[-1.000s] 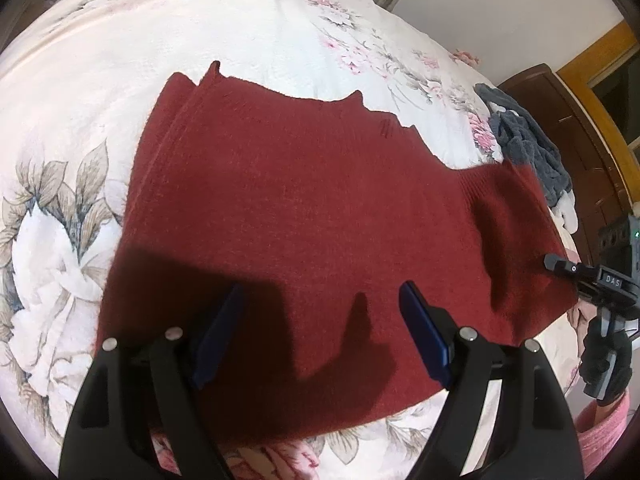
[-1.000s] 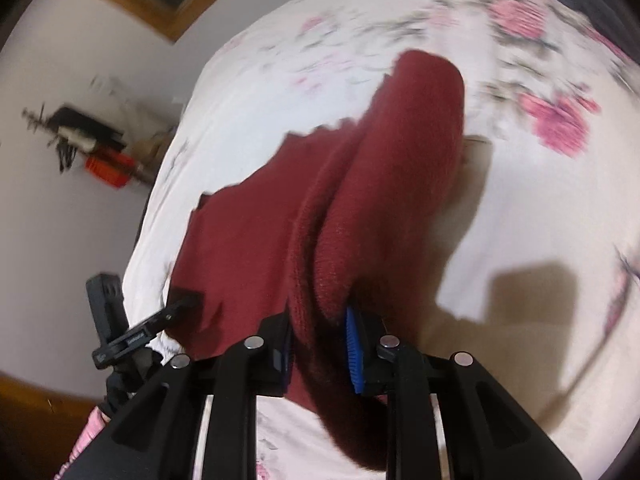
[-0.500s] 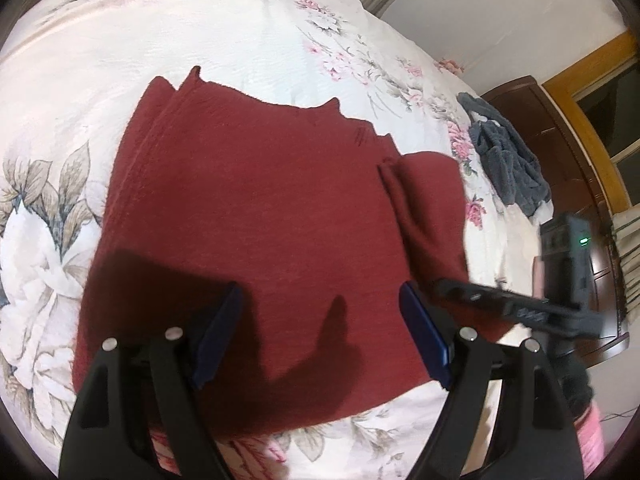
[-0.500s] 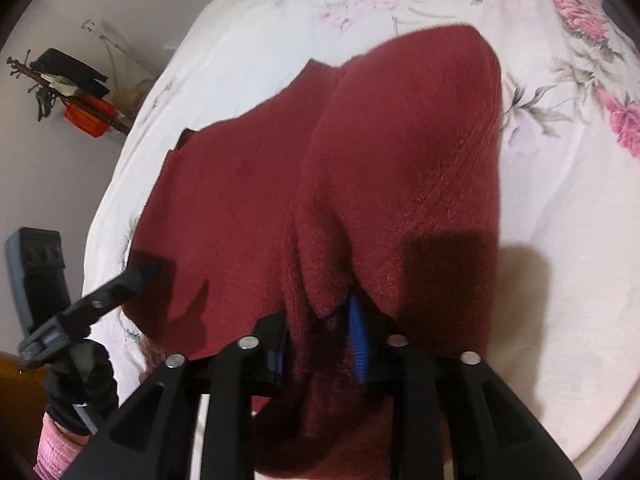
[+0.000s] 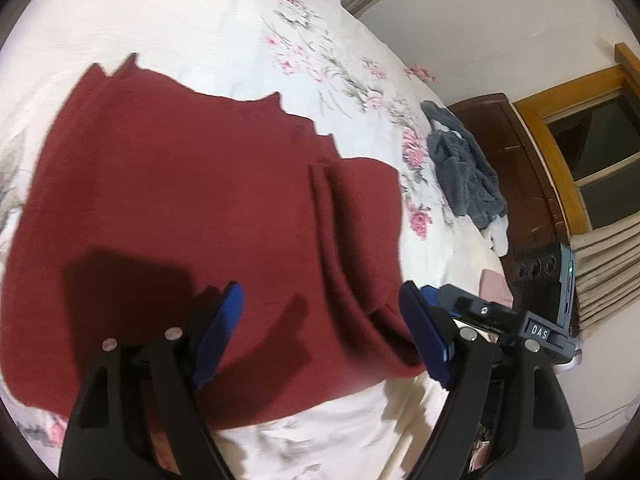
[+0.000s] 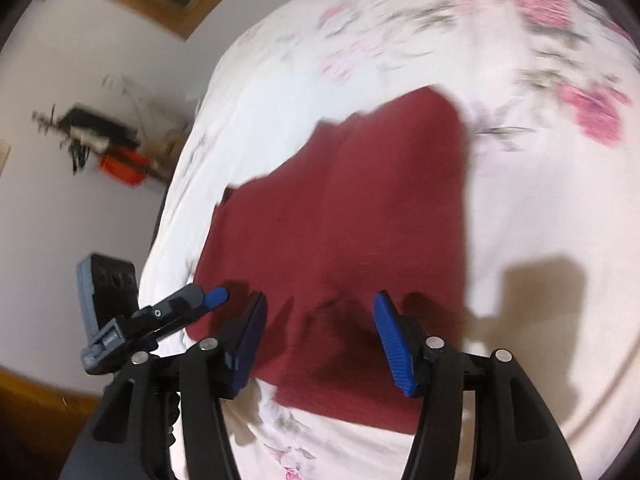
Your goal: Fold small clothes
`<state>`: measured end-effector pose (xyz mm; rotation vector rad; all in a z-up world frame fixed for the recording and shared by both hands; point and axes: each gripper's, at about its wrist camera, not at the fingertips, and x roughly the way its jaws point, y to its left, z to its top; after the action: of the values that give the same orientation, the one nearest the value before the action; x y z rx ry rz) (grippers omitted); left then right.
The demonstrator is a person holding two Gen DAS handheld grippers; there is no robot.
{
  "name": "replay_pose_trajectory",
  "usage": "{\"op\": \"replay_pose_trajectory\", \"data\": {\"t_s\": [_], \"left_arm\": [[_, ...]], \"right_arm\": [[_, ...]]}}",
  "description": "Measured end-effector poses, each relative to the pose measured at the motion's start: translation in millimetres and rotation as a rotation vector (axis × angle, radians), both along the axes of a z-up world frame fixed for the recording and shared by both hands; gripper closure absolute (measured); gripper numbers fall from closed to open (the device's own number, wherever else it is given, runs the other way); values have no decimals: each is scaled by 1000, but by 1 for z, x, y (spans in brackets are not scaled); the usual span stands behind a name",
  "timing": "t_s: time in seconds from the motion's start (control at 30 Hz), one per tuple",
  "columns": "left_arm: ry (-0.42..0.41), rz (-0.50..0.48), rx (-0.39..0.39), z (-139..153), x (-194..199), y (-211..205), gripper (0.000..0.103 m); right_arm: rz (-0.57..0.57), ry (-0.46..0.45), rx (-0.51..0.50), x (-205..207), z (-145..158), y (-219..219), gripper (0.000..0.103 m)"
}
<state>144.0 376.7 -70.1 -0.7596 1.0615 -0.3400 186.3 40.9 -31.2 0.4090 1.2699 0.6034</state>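
Left wrist view: dark red knit garment (image 5: 168,208) is laid flat on the floral bedspread (image 5: 200,20), its right edge folded inward as a doubled flap with two parallel ridges. Left gripper (image 5: 320,320) is held over the near hem, jaws wide, nothing gripped. Right gripper (image 6: 318,328) is likewise spread wide and empty above the flap's near edge; that view is blurred. Next move, as judged: the flap should be pressed flat and the ridges smoothed before the opposite side is pinched through both layers at the hem. Fabric looks soft, fuzzy, thick, likely to spring back. A grey knit pile (image 5: 464,168) lies well apart at the bed's far edge.
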Motion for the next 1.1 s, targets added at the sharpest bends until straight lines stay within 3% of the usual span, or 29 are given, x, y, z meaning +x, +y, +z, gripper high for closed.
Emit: {"op": "replay_pose_trajectory", "data": {"t_s": [0.27, 0.47, 0.73, 0.83, 0.9, 0.97, 1.1], "left_arm": [[44, -29, -70, -18, 29, -40, 24], [62, -59, -61, -29, 45, -65, 24], [85, -84, -36, -44, 66, -92, 28], [86, -87, -21, -44, 70, -99, 36], [83, -90, 22, -42, 73, -105, 61], [77, -83, 41, -40, 73, -106, 77], [34, -59, 40, -30, 69, -107, 84]], "right_arm": [[-137, 80, -62, -11, -47, -85, 46], [-137, 111, -41, -26, -72, -99, 46], [-129, 109, -39, -29, -80, -98, 47], [-130, 116, -38, -29, -83, -99, 47], [-131, 115, -42, -30, -84, -99, 47], [-130, 112, -49, -30, -85, -97, 47], [-136, 113, -52, -32, -84, -97, 47]]}}
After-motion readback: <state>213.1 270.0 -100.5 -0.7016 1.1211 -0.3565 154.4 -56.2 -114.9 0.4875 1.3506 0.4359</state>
